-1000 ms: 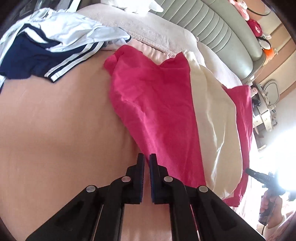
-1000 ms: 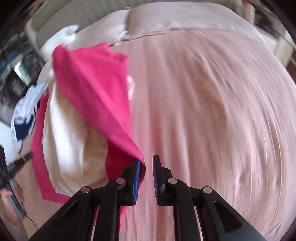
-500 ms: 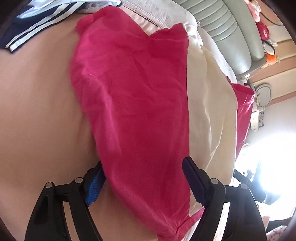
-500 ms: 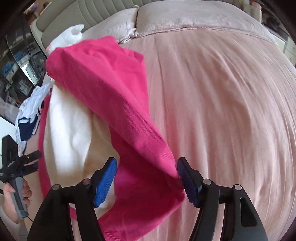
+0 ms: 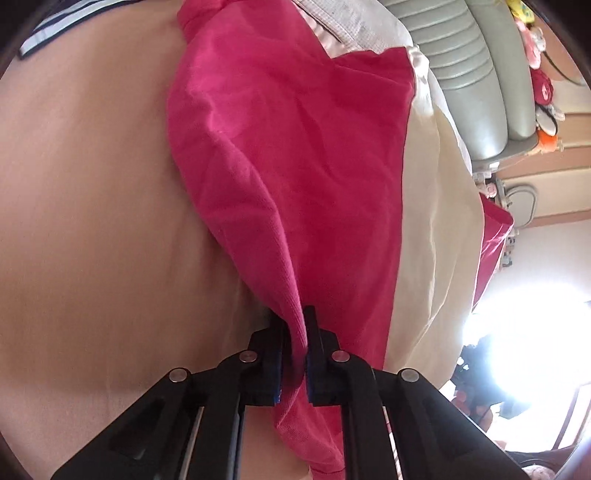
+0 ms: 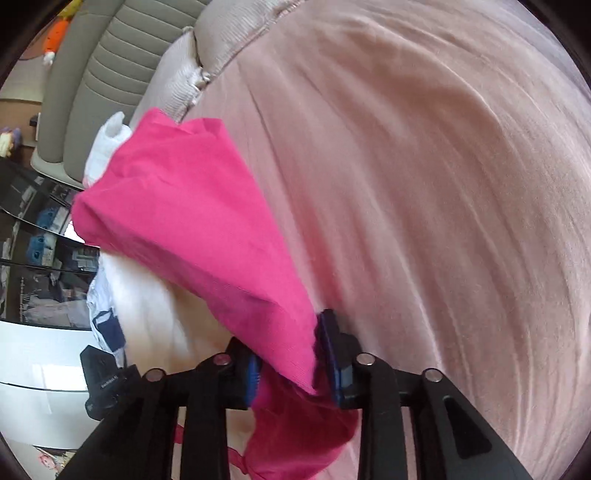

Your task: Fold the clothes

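Observation:
A bright pink garment (image 5: 295,147) with a cream part (image 5: 436,221) lies on the pink bed sheet (image 5: 92,221). My left gripper (image 5: 295,317) is pinching a fold of its near edge, the jaws closing tight on the cloth. In the right wrist view the same pink garment (image 6: 192,206) rises in a slanted fold over the cream cloth (image 6: 147,306). Its lower corner hangs between the jaws of my right gripper (image 6: 282,328). Those jaws are closing but still stand apart, and the cloth hides the left pad.
A navy garment with white stripes (image 5: 48,33) lies at the far left of the bed. A grey padded headboard (image 5: 472,92) and pillow (image 6: 221,37) bound the far side. Soft toys (image 5: 543,92) sit behind it. Bare sheet (image 6: 424,221) spreads to the right.
Both grippers opened wide over the pink garment's edge, then began closing. The left now pinches the cloth. The right has narrowed around the corner and sunk lower.

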Tool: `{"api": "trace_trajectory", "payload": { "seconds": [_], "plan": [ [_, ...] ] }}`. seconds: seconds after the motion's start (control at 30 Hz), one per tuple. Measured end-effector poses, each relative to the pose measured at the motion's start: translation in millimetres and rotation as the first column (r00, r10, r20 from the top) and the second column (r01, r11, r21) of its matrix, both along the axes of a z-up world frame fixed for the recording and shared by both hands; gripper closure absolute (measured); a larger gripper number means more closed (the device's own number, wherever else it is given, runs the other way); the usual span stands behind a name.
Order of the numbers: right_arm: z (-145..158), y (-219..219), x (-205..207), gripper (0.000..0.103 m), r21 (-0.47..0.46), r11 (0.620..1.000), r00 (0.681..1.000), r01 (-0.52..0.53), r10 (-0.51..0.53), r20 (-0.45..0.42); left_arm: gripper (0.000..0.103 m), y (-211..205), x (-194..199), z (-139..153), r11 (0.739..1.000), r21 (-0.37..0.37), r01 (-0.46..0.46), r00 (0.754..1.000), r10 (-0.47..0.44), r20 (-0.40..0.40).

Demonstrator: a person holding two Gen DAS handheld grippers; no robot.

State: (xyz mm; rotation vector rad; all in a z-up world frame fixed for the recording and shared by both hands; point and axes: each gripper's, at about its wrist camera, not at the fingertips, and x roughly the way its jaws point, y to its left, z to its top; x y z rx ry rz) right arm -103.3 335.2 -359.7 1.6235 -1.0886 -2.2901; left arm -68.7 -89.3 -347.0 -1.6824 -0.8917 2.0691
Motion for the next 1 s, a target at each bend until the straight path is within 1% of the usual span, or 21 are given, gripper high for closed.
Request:
{"api": "trace_trajectory", "payload": {
  "seconds": [0.03, 0.07, 0.13, 0.2, 0.23, 0.27, 0.3, 0.33, 0.4, 0.43, 0.5, 0.57, 0.63, 0.7, 0.77, 0.8, 0.87, 0.9, 0.93, 0.97, 1.0],
  "plan": [
    [4, -9, -2, 0.065, 0.043, 0.998, 0.999, -0.035, 0.036, -0.023, 0.096, 4, 1, 3, 0.999, -0.029, 0.030, 0.999, -0.030, -0.015],
    [7, -19, -3, 0.065, 0.109, 0.991, 0.996, -0.078, 0.081, -0.023, 0.096, 6, 2, 6, 0.998, -0.044, 0.044, 0.999, -0.045, -0.013],
    [10, -40, -4, 0.063, 0.229, 0.961, 0.987, -0.157, 0.163, -0.007, 0.096, 5, 2, 9, 0.998, -0.034, 0.048, 0.998, -0.046, 0.033],
    [16, -54, -4, 0.070, 0.320, 0.924, 0.976, -0.207, 0.217, 0.004, 0.097, 6, 5, 18, 0.996, -0.071, 0.059, 0.998, -0.057, 0.040],
    [20, -58, -4, 0.091, 0.313, 0.923, 0.971, -0.224, 0.237, -0.003, 0.098, 9, 10, 27, 0.990, -0.126, 0.060, 0.998, -0.061, -0.001],
    [24, -60, -4, 0.098, 0.308, 0.921, 0.967, -0.238, 0.253, -0.012, 0.100, 14, 16, 38, 0.986, -0.155, 0.067, 0.995, -0.076, -0.057],
    [31, -61, -2, 0.098, 0.308, 0.922, 0.966, -0.233, 0.255, -0.031, 0.101, 18, 22, 50, 0.980, -0.184, 0.072, 0.989, -0.093, -0.113],
    [41, -59, 0, 0.099, 0.304, 0.926, 0.965, -0.222, 0.254, -0.069, 0.101, 20, 29, 63, 0.984, -0.168, 0.066, 0.983, -0.093, -0.159],
    [63, -53, 7, 0.099, 0.274, 0.942, 0.960, -0.192, 0.239, -0.149, 0.101, 21, 38, 88, 0.989, -0.136, 0.054, 0.973, -0.083, -0.214],
    [76, -48, 10, 0.099, 0.238, 0.955, 0.957, -0.178, 0.224, -0.184, 0.102, 20, 43, 104, 0.993, -0.109, 0.044, 0.965, -0.070, -0.251],
    [106, -36, 16, 0.099, 0.134, 0.978, 0.945, -0.158, 0.189, -0.267, 0.102, 13, 51, 141, 0.998, -0.062, 0.031, 0.940, -0.050, -0.336],
    [144, -32, 19, 0.099, 0.094, 0.984, 0.921, -0.152, 0.176, -0.348, 0.102, 7, 58, 177, 1.000, -0.015, 0.022, 0.908, -0.027, -0.418],
    [173, -24, 17, 0.099, 0.054, 0.987, 0.897, -0.154, 0.163, -0.412, 0.102, 0, 44, 203, 0.999, 0.033, 0.010, 0.874, 0.007, -0.486],
    [199, -25, 19, 0.099, -0.004, 0.988, 0.873, -0.151, 0.132, -0.470, 0.102, -13, 49, 227, 0.997, 0.080, 0.003, 0.845, 0.040, -0.533],
    [220, -5, 35, 0.099, -0.096, 0.985, 0.843, -0.145, 0.072, -0.533, 0.102, -21, 59, 256, 0.994, 0.112, -0.004, 0.815, 0.068, -0.576],
    [229, 4, 43, 0.099, -0.127, 0.981, 0.825, -0.146, 0.050, -0.563, 0.102, -14, 61, 267, 0.992, 0.124, -0.007, 0.801, 0.080, -0.594],
    [254, 17, 55, 0.099, -0.161, 0.978, 0.799, -0.135, 0.011, -0.601, 0.102, -22, 68, 286, 0.989, 0.145, 0.003, 0.774, 0.089, -0.627],
    [265, 23, 60, 0.099, -0.167, 0.978, 0.789, -0.126, -0.004, -0.615, 0.102, -25, 69, 292, 0.989, 0.149, 0.006, 0.767, 0.091, -0.635],
    [270, 25, 62, 0.099, -0.129, 0.986, 0.791, -0.105, 0.004, -0.611, 0.102, -22, 62, 289, 0.989, 0.146, 0.006, 0.771, 0.088, -0.630],
    [270, 25, 62, 0.099, -0.072, 0.993, 0.798, -0.095, 0.033, -0.602, 0.102, -19, 61, 287, 0.991, 0.132, 0.015, 0.782, 0.071, -0.620],
    [268, 25, 61, 0.099, -0.019, 0.996, 0.809, -0.083, 0.056, -0.585, 0.102, -11, 43, 265, 0.994, 0.110, 0.016, 0.795, 0.054, -0.605]
  ]
}}
